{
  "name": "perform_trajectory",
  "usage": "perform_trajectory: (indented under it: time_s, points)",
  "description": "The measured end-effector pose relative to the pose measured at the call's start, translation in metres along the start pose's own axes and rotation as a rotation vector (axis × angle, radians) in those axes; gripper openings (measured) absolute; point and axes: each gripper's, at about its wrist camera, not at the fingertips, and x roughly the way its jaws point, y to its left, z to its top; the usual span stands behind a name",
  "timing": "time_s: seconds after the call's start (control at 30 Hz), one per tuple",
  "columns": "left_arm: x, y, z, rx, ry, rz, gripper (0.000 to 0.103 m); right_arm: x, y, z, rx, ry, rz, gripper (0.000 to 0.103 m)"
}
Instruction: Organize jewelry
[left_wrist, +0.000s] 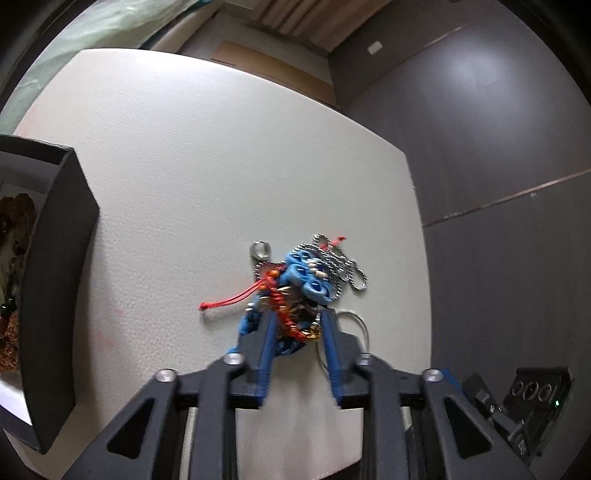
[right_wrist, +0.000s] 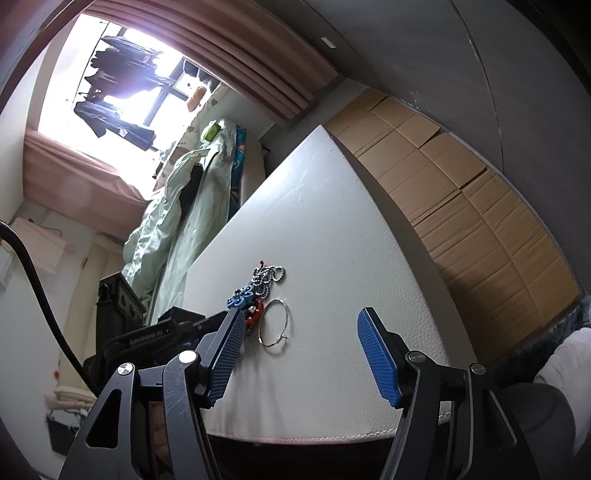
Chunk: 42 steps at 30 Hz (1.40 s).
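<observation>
**Sorting a tangle of jewelry: pickup under way**

Mid-pickup, judging by the pose. Closing in with the left gripper (left_wrist: 298, 314) on a jewelry pile (left_wrist: 303, 284) lying on the white table (left_wrist: 184, 166), nearer its near edge than its far one. Straddling the near part of the tangle with both blue-padded fingers, narrowed around a red and gold beaded bracelet (left_wrist: 295, 325); cannot tell whether actually pinching or only bracketing it. Holding the right gripper (right_wrist: 300, 311) off above the near edge, spread wide and empty.

In the pile:
- chunky glossy blue beads (left_wrist: 308, 275), rounded, with holes
- fine silver ball chain (left_wrist: 340, 266), looped and draped over the beads
- thin red cord (left_wrist: 229, 301), trailing toward the left edge
- small plain silver ring (left_wrist: 260, 249), touching the far side
- slim wire hoop (right_wrist: 275, 325), flat, just beside the tangle

At the left edge, a matte black box (left_wrist: 55, 277), open-topped, with brownish pieces (left_wrist: 14, 221) already inside, too blurred to name. Underneath everything, a finely pebbled, leather-like surface.

Next, probably: pinching one piece firmly, lifting slowly to tease it free, and carrying it to the box. Likely to call for care, with chain and cord prone to snagging and dragging neighbours along.
</observation>
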Motion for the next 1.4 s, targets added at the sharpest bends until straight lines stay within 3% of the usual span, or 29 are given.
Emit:
perform_trajectory:
  time_s: [0.1, 0.47, 0.57, 0.83, 0.97, 1.13, 1.23, 1.3, 1.33, 1.4]
  points:
    - [0.0, 0.001, -0.003, -0.001, 0.002, -0.003, 0.007, 0.0, 0.001, -0.001, -0.005, 0.001, -0.001, 0.065]
    - [-0.032, -0.043, 0.001, 0.161, -0.03, -0.041, 0.006, 0.005, 0.007, -0.003, -0.02, 0.014, 0.002, 0.065]
    - [-0.043, -0.052, 0.004, 0.192, -0.037, -0.05, 0.0, 0.006, 0.011, -0.004, -0.029, 0.02, 0.004, 0.065]
    - [-0.067, -0.054, 0.011, 0.26, -0.06, -0.047, 0.0, 0.01, 0.012, -0.006, -0.031, 0.03, 0.004, 0.065]
    - [-0.055, -0.052, 0.012, 0.254, -0.014, 0.018, 0.001, 0.017, 0.016, -0.009, -0.04, 0.047, 0.009, 0.065]
    - [-0.021, -0.042, 0.004, 0.23, 0.08, -0.002, 0.003, 0.018, 0.017, -0.012, -0.044, 0.054, 0.009, 0.065]
    - [-0.009, -0.043, 0.002, 0.211, 0.109, -0.031, 0.018, 0.017, 0.014, -0.01, -0.035, 0.053, 0.004, 0.065]
    - [-0.002, -0.047, 0.003, 0.206, 0.108, -0.042, 0.058, 0.017, 0.013, -0.01, -0.03, 0.051, 0.0, 0.065]
    - [0.0, -0.049, 0.003, 0.205, 0.101, -0.043, 0.063, 0.016, 0.012, -0.01, -0.028, 0.051, -0.001, 0.065]
    - [0.004, -0.051, 0.003, 0.2, 0.089, -0.033, 0.064, 0.015, 0.01, -0.011, -0.025, 0.048, -0.003, 0.065]
